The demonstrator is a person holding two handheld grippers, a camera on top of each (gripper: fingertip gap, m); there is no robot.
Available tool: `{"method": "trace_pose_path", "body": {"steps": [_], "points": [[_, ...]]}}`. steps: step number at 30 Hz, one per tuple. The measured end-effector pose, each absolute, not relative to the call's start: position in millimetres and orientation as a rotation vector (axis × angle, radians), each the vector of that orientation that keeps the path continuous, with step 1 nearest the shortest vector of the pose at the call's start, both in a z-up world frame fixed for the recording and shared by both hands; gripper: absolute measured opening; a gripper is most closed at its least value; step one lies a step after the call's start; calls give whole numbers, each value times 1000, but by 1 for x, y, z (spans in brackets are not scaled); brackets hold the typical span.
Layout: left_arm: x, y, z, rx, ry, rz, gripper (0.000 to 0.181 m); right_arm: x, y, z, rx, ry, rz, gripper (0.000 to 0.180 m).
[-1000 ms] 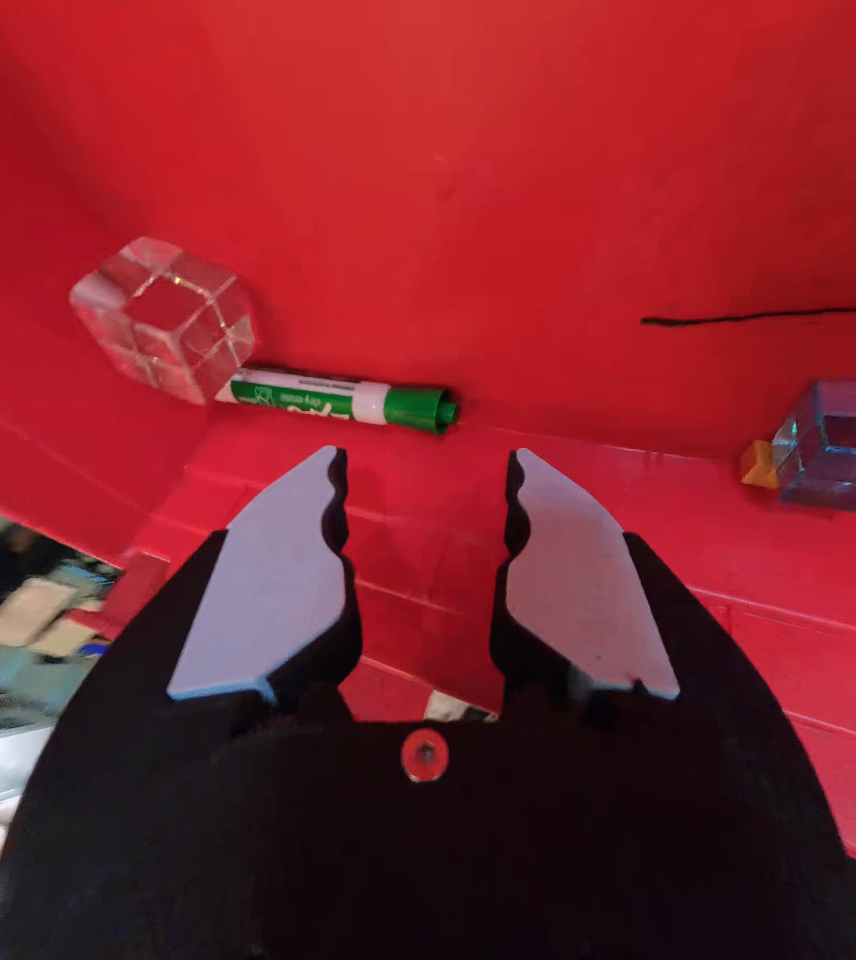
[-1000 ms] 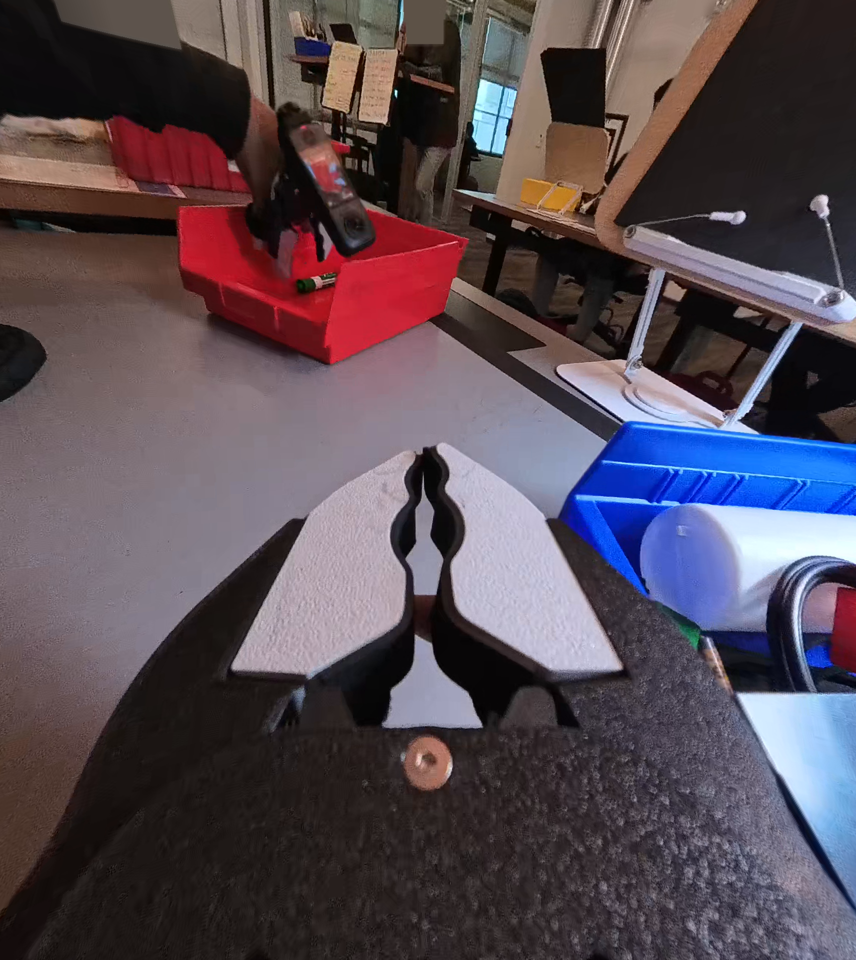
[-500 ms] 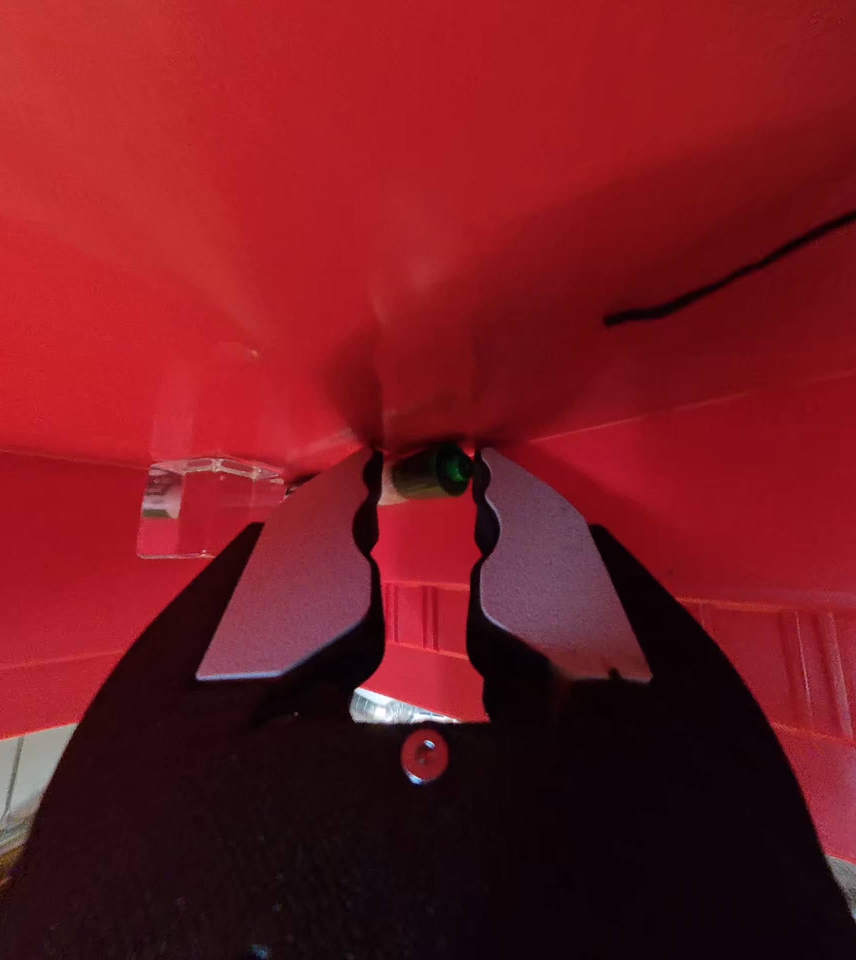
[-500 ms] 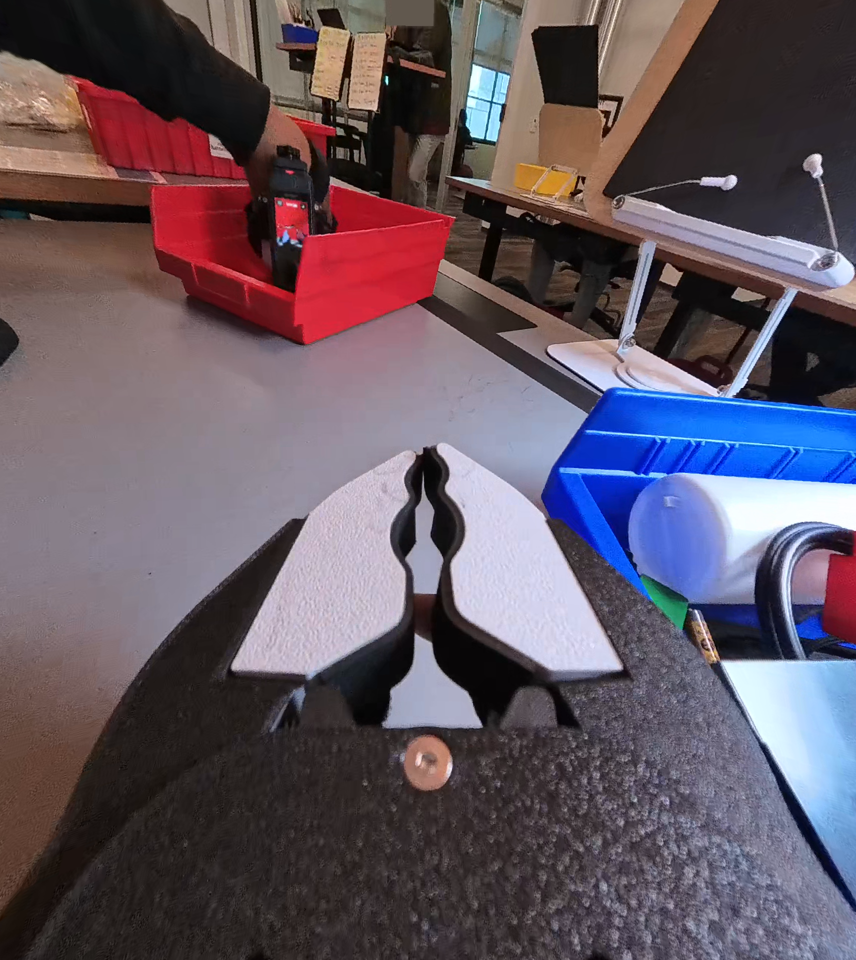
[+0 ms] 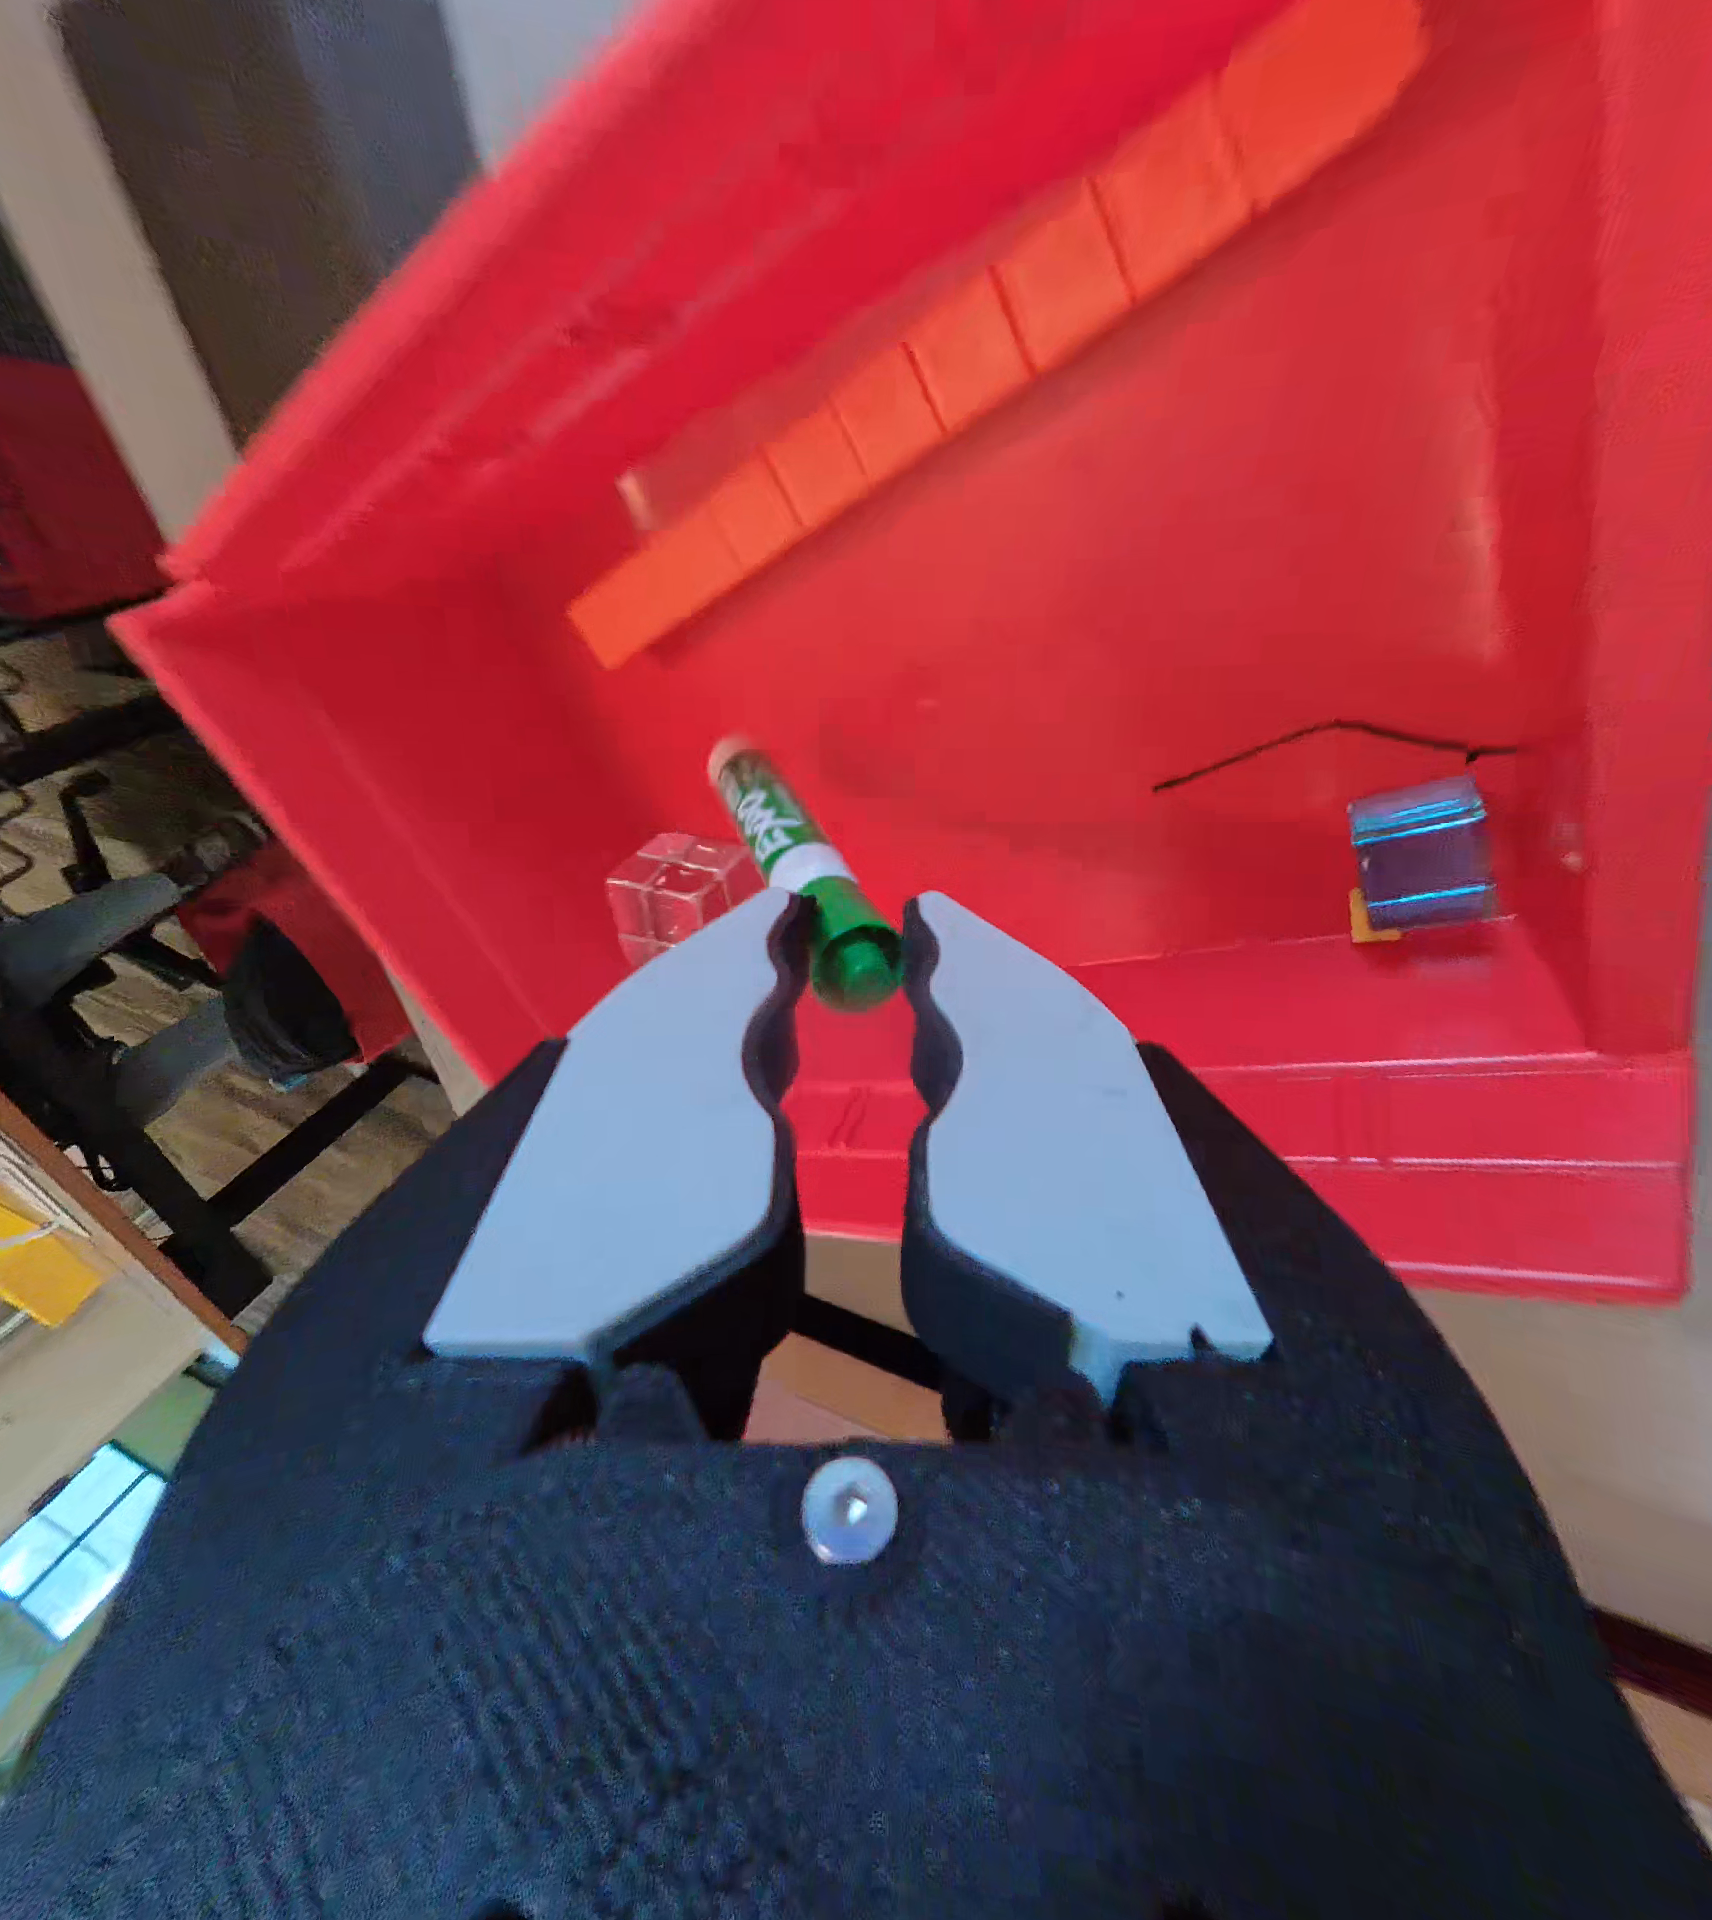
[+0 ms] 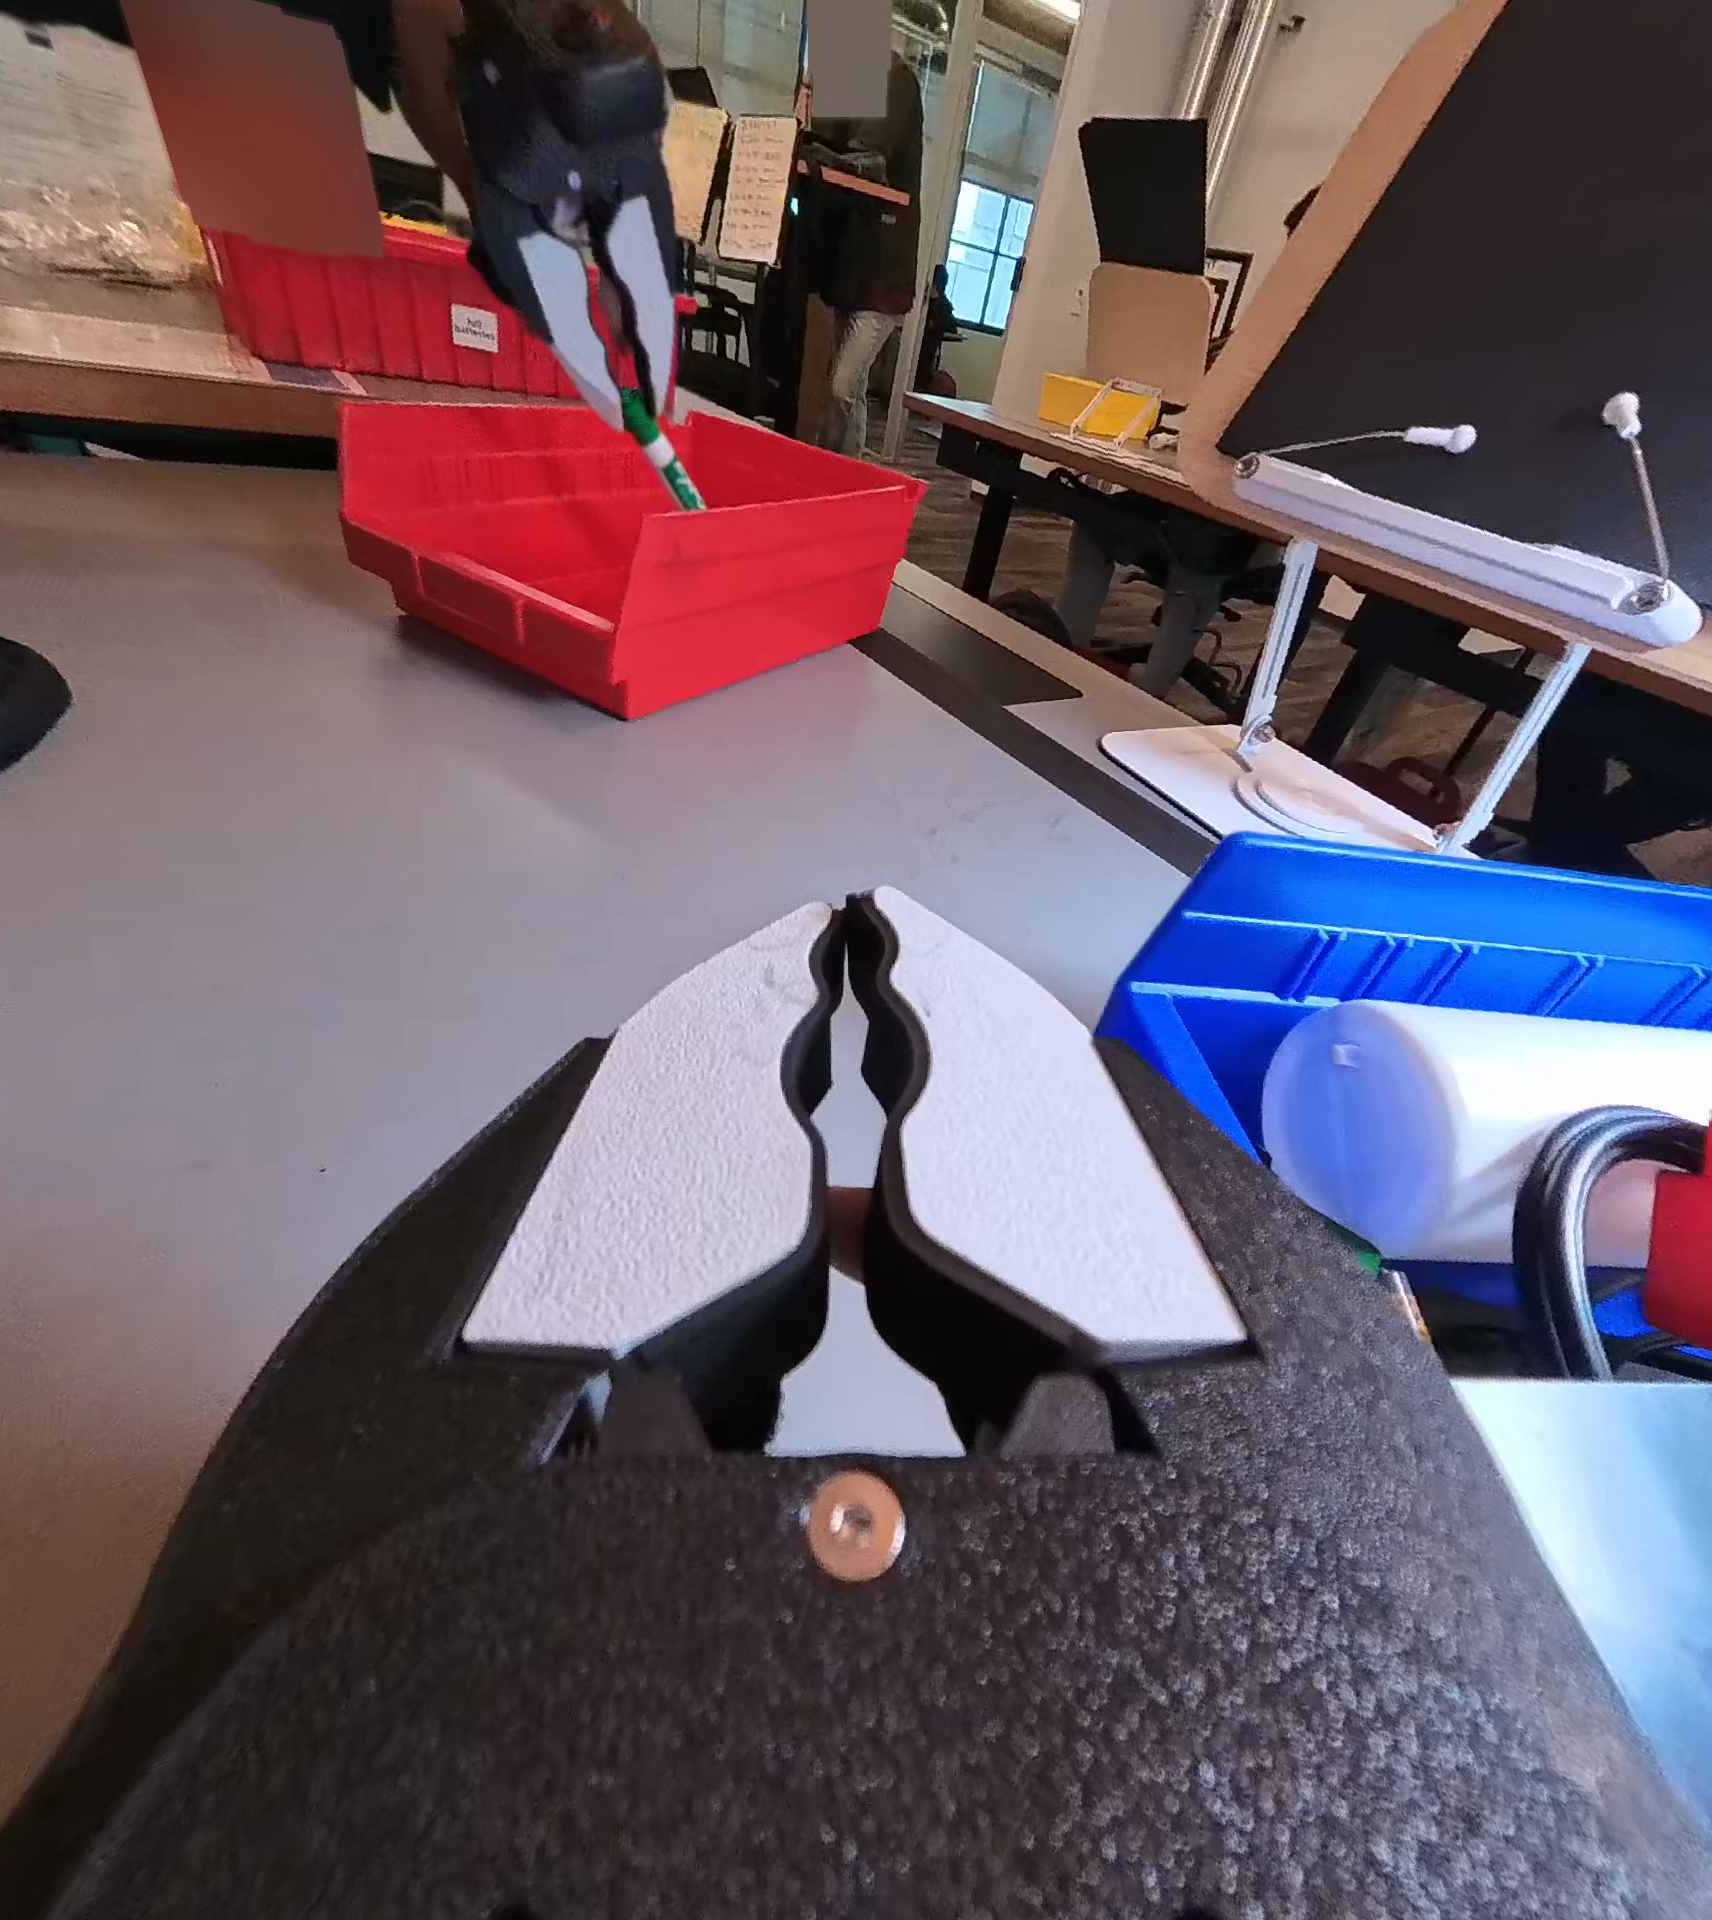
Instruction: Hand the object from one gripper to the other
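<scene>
Because the left gripper (image 5: 854, 940) pinches only the cap end of the green marker (image 5: 798, 871) at its very fingertips, above the red bin (image 5: 1247, 1174), the marker may pivot or slip; the right gripper (image 6: 852, 909), pressed together and empty, waits well apart.

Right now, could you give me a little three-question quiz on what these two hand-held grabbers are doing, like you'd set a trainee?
1. True or false: the left gripper holds the green-capped whiteboard marker by its cap end.
2. Which is clamped on nothing: (a) the left gripper, (b) the right gripper?
3. Fill in: the clear plastic cube lies in the ___ plastic bin.

Key: 1 true; 2 b, its jaws are closed and empty over the grey table; 3 red.
</scene>
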State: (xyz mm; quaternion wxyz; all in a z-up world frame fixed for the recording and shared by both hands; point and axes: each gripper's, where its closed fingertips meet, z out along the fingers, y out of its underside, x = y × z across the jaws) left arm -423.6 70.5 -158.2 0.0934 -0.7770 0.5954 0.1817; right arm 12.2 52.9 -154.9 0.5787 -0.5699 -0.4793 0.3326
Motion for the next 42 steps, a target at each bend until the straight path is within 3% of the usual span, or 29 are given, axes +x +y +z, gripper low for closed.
{"method": "trace_pose_path", "body": {"steps": [8, 15, 18, 30, 34, 39, 42], "points": [[-347, 48, -75, -2042, 1571, 294, 15, -10, 44, -131, -1271, -1155, 748, 4], [-213, 7, 10, -1474, 1397, -78, 0, -61, 42, -76, -1310, -983, 1227, 56], [-170, -4, 2, -1339, 1341, -192, 0, -91, 57, -93, -1421, -975, 1336, 71], [-165, 25, -61, -1434, 1077, -320, 0, -80, 104, -185, -1764, -1281, 681, 56], [-176, 40, -67, -1447, 903, -342, 0, -63, 98, -238, -2089, -1436, 426, 73], [-181, 51, -74, -1478, 798, -361, 3, -52, 92, -271, -2267, -1517, 359, 79], [-180, 52, -71, -1486, 760, -387, 8, -52, 96, -269, -2250, -1546, 397, 44]]}}
